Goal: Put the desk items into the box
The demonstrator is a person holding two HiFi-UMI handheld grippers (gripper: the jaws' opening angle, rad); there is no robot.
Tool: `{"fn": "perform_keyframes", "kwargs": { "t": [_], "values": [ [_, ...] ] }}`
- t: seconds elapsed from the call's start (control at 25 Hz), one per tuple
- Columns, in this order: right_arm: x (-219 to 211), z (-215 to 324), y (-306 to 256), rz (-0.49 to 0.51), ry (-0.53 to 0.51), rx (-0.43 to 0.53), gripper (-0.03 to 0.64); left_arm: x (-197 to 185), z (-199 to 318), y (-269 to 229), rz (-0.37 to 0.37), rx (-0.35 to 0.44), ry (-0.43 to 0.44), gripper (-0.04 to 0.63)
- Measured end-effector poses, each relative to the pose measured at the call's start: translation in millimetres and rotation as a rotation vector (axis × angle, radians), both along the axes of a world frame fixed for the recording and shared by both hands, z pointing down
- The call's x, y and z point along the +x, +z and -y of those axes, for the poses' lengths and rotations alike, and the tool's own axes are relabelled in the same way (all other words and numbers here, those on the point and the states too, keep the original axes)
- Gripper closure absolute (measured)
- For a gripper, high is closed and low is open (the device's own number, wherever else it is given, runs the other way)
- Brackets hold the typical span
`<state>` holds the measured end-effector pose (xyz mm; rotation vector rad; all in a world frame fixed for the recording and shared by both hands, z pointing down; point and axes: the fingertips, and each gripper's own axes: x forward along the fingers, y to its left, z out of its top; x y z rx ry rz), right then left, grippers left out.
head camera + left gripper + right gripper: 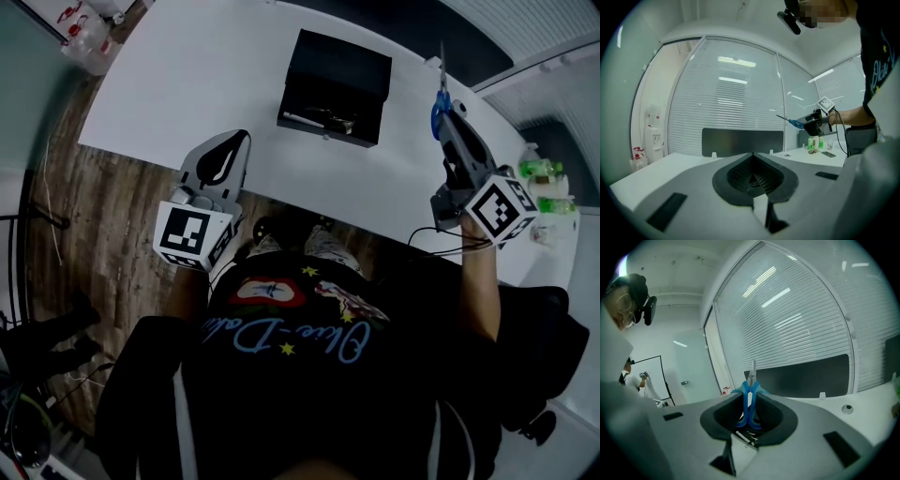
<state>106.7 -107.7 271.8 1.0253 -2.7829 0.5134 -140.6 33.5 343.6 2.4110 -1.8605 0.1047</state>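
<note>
- The step in hand looked to be carrying the scissors [441, 101] over to the black box [342, 70]. The right gripper [448, 120] held them up above the right end of the white desk [178, 84]. They were well apart from the box, which stood open toward the desk's middle.
- To do this well, I judged the gripper should travel left until it was over the box's open top, with the blades kept pointing away from the person. It should then lower until the scissors sat just over the box's floor before the jaws let go. A drop from height could bounce them out, or land them on the slim pen-like item [305, 119] lying inside.
- The right jaws were clamped on the blue handles. In the right gripper view the handle loops sat between the pads, and the closed blades stuck out forward past the jaw tips.
- The left gripper [234, 145] hung at the desk's near edge with its jaws brought together and nothing between them. It was left of the box and not touching it, free to steady the box if needed.
</note>
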Motion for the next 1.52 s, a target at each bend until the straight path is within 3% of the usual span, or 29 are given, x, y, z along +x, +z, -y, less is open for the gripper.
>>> {"fn": "perform_keyframes", "kwargs": {
  "t": [0.64,1.52],
  "values": [
    [-17.4,19.4,7.7,0.0,-0.151,-0.03,0.523,0.1,-23.5,-3.9,0.022,-0.027,-0.159,0.587],
    [-47.2,48.6,43.8,-0.041,-0.31,-0.073,0.523,-2.2,-17.1,-1.8,0.053,-0.056,-0.282,0.586]
  ]
}}
